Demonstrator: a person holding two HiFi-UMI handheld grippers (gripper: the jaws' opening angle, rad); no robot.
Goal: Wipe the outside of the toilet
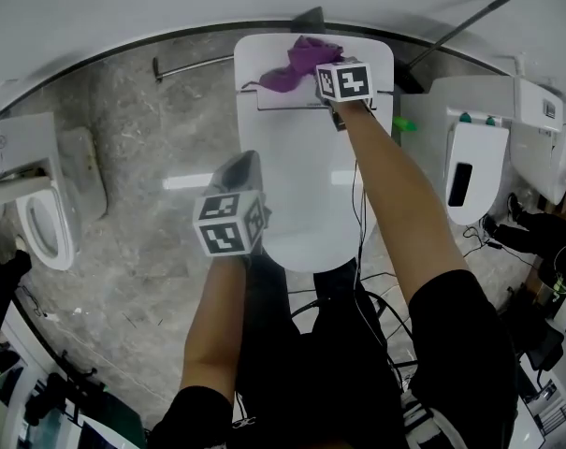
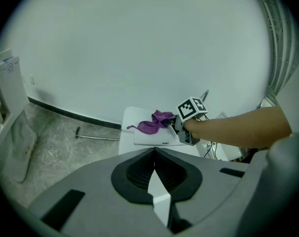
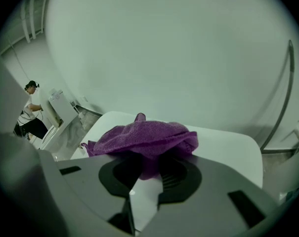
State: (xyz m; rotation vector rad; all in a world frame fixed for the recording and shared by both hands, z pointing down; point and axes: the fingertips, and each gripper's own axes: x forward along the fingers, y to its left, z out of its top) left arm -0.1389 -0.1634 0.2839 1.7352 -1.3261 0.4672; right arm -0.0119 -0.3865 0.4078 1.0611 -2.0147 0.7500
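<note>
Grey marbled floor (image 1: pixel 142 157), plain white wall behind, several display toilets around; mine is the white toilet (image 1: pixel 306 213) in the middle, lid down, its tank (image 1: pixel 264 78) against the wall. Right gripper (image 1: pixel 314 70): arm stretched fully forward, jaws clamped on the near edge of the purple cloth (image 1: pixel 301 62). In the right gripper view a fold of it sits pinched between the pads, and the rest is heaped just ahead of the tips on the flat tank top. The cloth lies bunched, its long axis running crosswise along the tank top, with a thin tail trailing off to the left. It sits right of centre, so most of the bare top lies to its left. Left gripper (image 1: pixel 239 162): jaws together with nothing between them, held above the front-left of the closed lid, well apart from the cloth and pointing towards it. Judgement: the right hand is the working one and far nearer. The wipe is at the tank top, an early stage, with the tank sides, lid and bowl not yet covered. The coming stroke likely runs sideways, leftward along the tank's long axis. It needs downward pressure so the cloth drags flat, not rolling under the tips.
</note>
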